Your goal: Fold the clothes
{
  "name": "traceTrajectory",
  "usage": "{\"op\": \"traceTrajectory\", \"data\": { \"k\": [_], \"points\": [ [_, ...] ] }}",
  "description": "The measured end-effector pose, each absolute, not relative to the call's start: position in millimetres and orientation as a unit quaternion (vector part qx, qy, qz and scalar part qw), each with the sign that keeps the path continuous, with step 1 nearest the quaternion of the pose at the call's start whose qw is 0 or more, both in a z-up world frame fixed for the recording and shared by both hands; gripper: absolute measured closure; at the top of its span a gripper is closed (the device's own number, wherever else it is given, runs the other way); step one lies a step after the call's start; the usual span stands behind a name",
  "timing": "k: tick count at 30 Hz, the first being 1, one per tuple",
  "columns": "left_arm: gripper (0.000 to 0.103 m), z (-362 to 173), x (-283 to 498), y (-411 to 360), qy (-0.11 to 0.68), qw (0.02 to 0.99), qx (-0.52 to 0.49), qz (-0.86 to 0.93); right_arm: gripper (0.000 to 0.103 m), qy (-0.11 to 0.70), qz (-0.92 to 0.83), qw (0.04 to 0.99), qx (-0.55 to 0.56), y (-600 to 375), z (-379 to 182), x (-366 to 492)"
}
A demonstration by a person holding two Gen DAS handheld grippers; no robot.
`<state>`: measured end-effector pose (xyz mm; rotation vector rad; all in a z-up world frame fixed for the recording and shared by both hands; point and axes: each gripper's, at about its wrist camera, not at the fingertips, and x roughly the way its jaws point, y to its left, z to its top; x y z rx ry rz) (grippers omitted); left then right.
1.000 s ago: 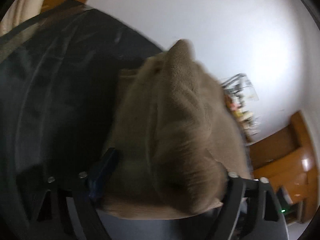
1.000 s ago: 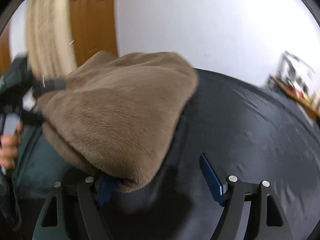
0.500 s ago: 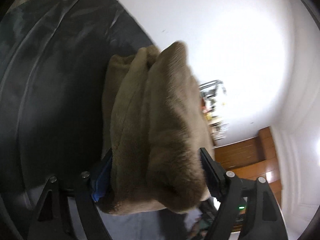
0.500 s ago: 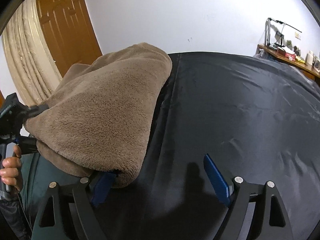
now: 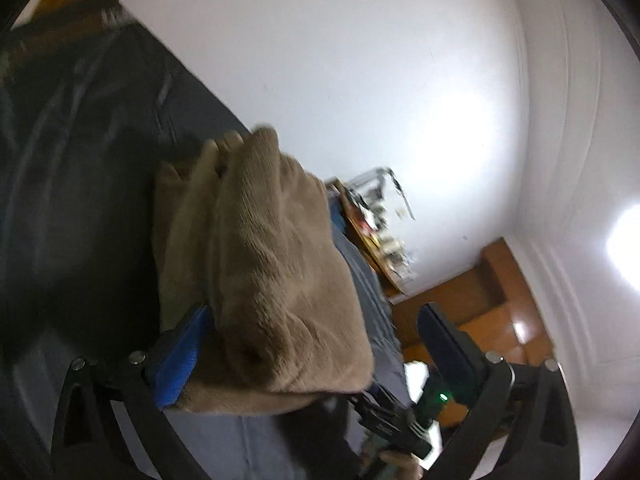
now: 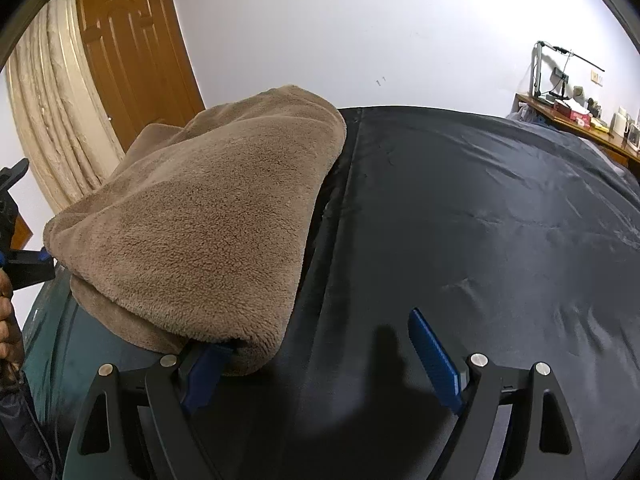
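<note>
A: Fleece [image 6: 208, 216], brown and folded thick, sits at the left centre of the right wrist view, lying on the dark sheet [image 6: 480, 220] that fills the middle and right of the frame

B: And the right gripper [image 6: 320, 356]?

A: Spread wide. Its left blue pad [image 6: 202, 372] is tucked under the near edge of the fleece at the lower left, touching it; the right pad stands bare at the lower right, well apart from the cloth, over the sheet. Nothing is pinched

B: What about the left gripper [image 5: 308, 344]?

A: In the left wrist view, which is tilted and blurred, its fingers are also spread. The blue pad [image 5: 180, 364] at the lower left lies against the side of the fleece [image 5: 272, 280], which bulks up through the centre of the frame. The dark finger at the lower right is clear of the cloth, with a gap between

B: Anything else?

A: A wooden door [image 6: 132, 52] and a pale curtain [image 6: 52, 112] at the upper left of the right wrist view, a cluttered desk [image 6: 576, 120] at the far right edge, and a hand [image 6: 8, 328] at the left edge holding the other tool
</note>
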<state>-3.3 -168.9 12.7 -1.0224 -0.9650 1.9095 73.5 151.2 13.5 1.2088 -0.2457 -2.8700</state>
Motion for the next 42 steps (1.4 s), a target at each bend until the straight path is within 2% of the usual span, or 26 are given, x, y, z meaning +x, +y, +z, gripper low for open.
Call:
{"op": "traceTrajectory", "data": {
  "k": [5, 16, 27, 28, 29, 30, 32, 36, 39, 42],
  "points": [
    [0.001, -2.2, 9.9, -174.4, -0.407, 0.380, -0.426, 0.713, 0.015, -0.070, -0.919, 0.005, 0.387, 149.2, 13.4, 71.7],
    [0.001, -6.2, 12.2, -131.9, -0.436, 0.385, -0.470, 0.664, 0.015, -0.079, -0.920, 0.014, 0.383, 150.1, 13.1, 72.1],
    [0.001, -15.2, -31.0, -123.8, -0.494, 0.279, -0.489, 0.662, 0.015, -0.078, -0.924, 0.034, 0.372, 147.6, 16.4, 76.8],
    [0.004, -15.9, -30.8, -124.2, -0.493, 0.270, -0.490, 0.666, 0.015, -0.078, -0.924, 0.036, 0.372, 147.5, 16.4, 76.9],
    [0.014, -16.3, -30.6, -124.5, -0.490, 0.261, -0.492, 0.671, 0.015, -0.080, -0.924, 0.038, 0.373, 147.9, 16.2, 77.0],
    [0.036, -14.9, -30.3, -124.5, -0.475, 0.249, -0.500, 0.680, 0.015, -0.081, -0.923, 0.039, 0.373, 148.5, 16.1, 77.0],
    [0.069, -15.3, -29.5, -125.5, -0.455, 0.233, -0.514, 0.689, 0.015, -0.087, -0.923, 0.042, 0.374, 149.9, 15.8, 77.5],
    [0.076, -9.4, -10.7, -135.3, -0.456, 0.226, -0.499, 0.702, 0.015, -0.091, -0.923, 0.046, 0.371, 150.3, 16.8, 79.9],
    [0.076, 7.1, 15.3, -141.6, -0.442, 0.228, -0.464, 0.733, 0.015, -0.086, -0.925, 0.049, 0.366, 148.2, 18.5, 81.8],
    [0.076, -7.9, 25.9, -145.8, -0.438, 0.209, -0.469, 0.738, 0.015, -0.076, -0.928, 0.049, 0.362, 144.0, 20.4, 83.5]
  ]
}}
